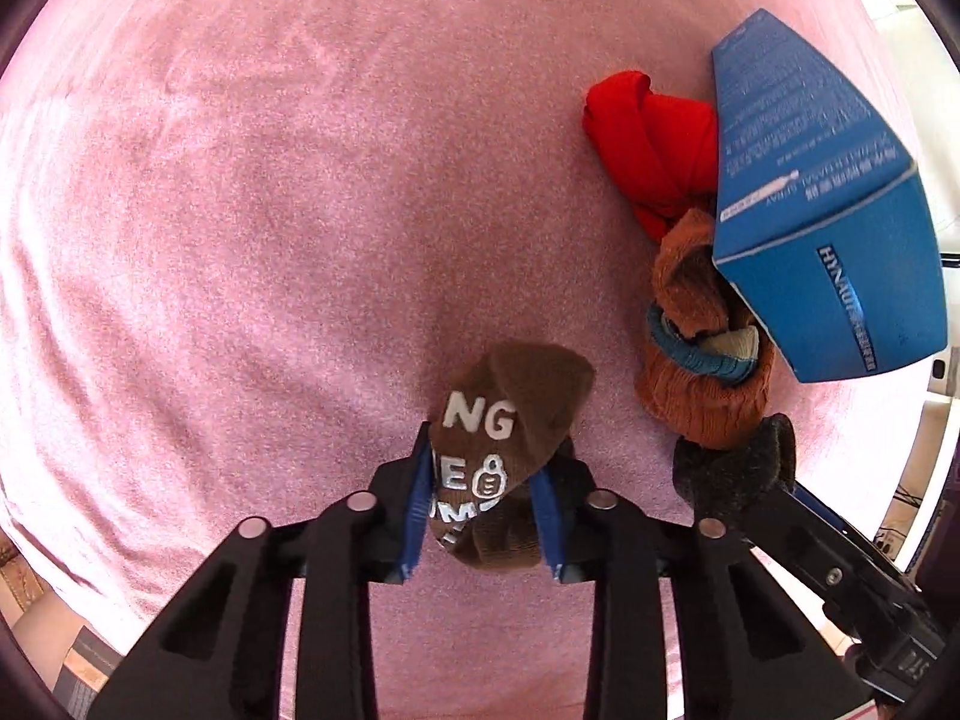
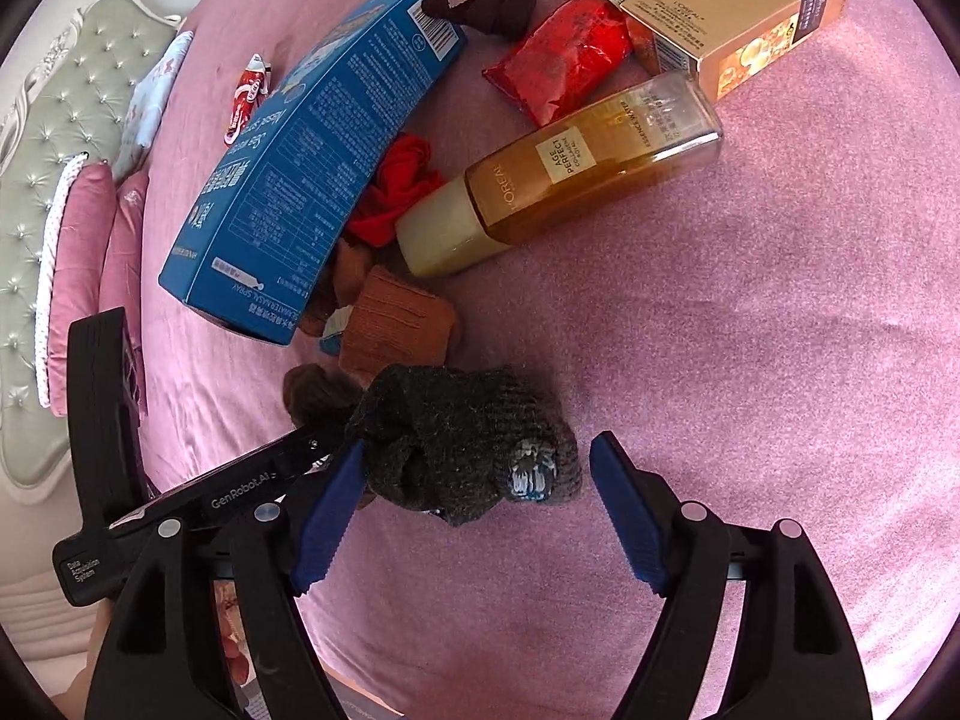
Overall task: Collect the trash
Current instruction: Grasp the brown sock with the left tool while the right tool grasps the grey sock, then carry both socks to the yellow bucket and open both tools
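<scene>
Clearly little is collected yet. The trash still lies on the pink bedspread (image 2: 750,300): blue box (image 2: 312,162), red wrapper (image 2: 558,66), L'Oréal bottle (image 2: 576,174), tan carton (image 2: 744,12) and a small red-and-white packet (image 2: 246,96), clustered among socks. The left gripper (image 1: 483,516) is clenched on a brown lettered sock (image 1: 510,438), seemingly lifted, though the fisheye makes that hard to judge. The right gripper (image 2: 474,510) stands released around a dark grey sock (image 2: 468,450). No bin shows, so every piece of trash apparently remains.
</scene>
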The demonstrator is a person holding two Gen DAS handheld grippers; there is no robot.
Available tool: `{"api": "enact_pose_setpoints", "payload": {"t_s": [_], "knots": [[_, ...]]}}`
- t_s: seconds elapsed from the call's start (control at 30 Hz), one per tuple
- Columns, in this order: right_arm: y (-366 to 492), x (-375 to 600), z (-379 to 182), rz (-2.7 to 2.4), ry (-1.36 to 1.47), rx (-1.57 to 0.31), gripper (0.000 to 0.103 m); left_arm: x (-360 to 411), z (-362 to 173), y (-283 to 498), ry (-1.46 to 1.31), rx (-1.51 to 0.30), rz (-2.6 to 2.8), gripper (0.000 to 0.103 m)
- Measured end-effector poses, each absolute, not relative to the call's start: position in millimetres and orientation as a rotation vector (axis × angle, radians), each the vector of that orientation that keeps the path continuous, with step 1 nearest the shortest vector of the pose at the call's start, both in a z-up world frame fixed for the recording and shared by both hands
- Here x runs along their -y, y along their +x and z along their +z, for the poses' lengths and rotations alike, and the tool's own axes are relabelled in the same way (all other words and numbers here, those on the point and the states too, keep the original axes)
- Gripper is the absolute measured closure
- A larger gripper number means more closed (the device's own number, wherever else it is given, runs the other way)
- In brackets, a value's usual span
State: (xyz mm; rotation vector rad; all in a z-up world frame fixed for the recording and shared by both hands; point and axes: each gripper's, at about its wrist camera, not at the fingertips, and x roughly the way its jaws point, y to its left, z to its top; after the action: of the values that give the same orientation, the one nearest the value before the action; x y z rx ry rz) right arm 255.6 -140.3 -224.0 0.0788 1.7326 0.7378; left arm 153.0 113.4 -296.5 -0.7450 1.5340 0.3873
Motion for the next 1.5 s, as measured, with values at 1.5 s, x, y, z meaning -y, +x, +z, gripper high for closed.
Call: {"api": "enact_pose_setpoints", "payload": {"t_s": [1.5], "knots": [[92, 433, -132, 0.278, 0.545, -1.513, 0.061, 137, -183, 95, -0.427, -1.586, -0.401, 0.089]]}}
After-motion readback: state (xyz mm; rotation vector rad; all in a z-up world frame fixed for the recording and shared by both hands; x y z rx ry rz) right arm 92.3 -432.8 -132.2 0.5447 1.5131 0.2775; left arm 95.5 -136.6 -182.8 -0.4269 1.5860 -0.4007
